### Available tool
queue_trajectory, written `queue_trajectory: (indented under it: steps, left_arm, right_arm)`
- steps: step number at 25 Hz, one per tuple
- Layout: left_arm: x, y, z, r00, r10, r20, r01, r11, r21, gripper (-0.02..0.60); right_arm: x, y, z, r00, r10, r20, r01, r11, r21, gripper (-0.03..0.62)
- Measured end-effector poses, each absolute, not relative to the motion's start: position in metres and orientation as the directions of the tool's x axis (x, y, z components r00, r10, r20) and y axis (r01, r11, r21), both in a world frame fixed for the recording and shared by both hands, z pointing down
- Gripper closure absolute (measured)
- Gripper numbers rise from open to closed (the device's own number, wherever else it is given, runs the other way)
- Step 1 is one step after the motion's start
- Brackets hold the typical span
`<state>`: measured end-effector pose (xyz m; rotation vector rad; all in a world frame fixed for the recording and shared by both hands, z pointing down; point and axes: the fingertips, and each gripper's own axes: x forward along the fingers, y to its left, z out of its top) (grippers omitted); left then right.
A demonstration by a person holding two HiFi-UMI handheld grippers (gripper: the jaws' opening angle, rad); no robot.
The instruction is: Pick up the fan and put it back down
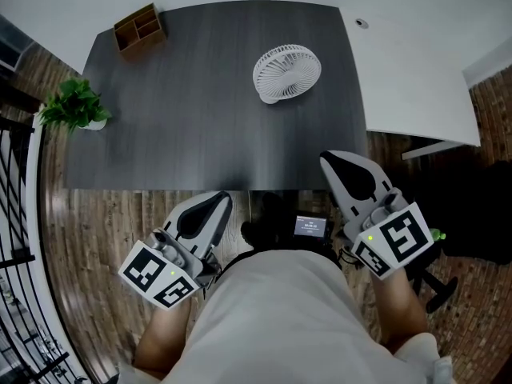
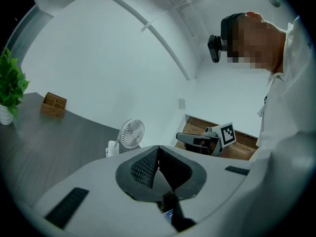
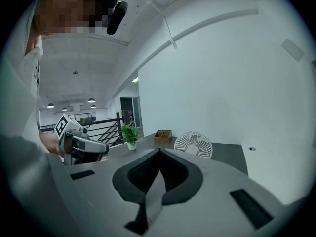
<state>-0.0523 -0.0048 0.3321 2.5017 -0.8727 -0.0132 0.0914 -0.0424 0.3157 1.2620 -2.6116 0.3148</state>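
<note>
The only print in sight is the black-and-white square marker on each cube and some pale lines on a small screen [image 1: 310, 227] at the person's waist, too small to read.

The fan [image 1: 286, 73] is a small white desk fan with a round wire grille of fine radial spokes around a plain hub. It sits on a short stem and a small white base. It stands on the dark grey bench [image 1: 184, 126], in the far right part, near the edge that meets a white table [image 1: 416, 70]. It stands upright on its base. The grille is tipped somewhat upward and faces the person's side of the bench, so its flat front shows in the head view and in the right gripper view. In the left gripper view it is seen more from the side, with the base to the left of the grille.

The left hand-held gripper [image 2: 158, 148] has its jaws pressed together with nothing between them. The right hand-held gripper [image 3: 159, 152] is likewise closed and empty. Both are held at the near edge of the bench, over the wood-plank floor [image 1: 104, 206], well apart from the fan.

A wooden organiser [image 1: 140, 29] sits at the far left corner, and a potted plant [image 1: 76, 105] at the left edge.
</note>
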Motion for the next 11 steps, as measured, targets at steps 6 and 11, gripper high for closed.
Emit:
queue_trajectory:
  steps: [6, 11]
  left_arm:
    - [-0.0557, -0.0025, 0.3329, 0.795, -0.588, 0.145, -0.582, -0.675, 0.454, 0.571]
    - [-0.0596, -0.0009, 0.3368, 0.791, -0.594, 0.146, -0.588, -0.672, 0.451, 0.571]
  right_arm:
    - [0.0868, -0.0428, 0.3153, -0.602, -0.742, 0.294, -0.789, 0.608, -0.082, 0.585]
    - [0.0817, -0.0471, 0.3164, -0.604, -0.746, 0.281, -0.788, 0.610, -0.077, 0.585]
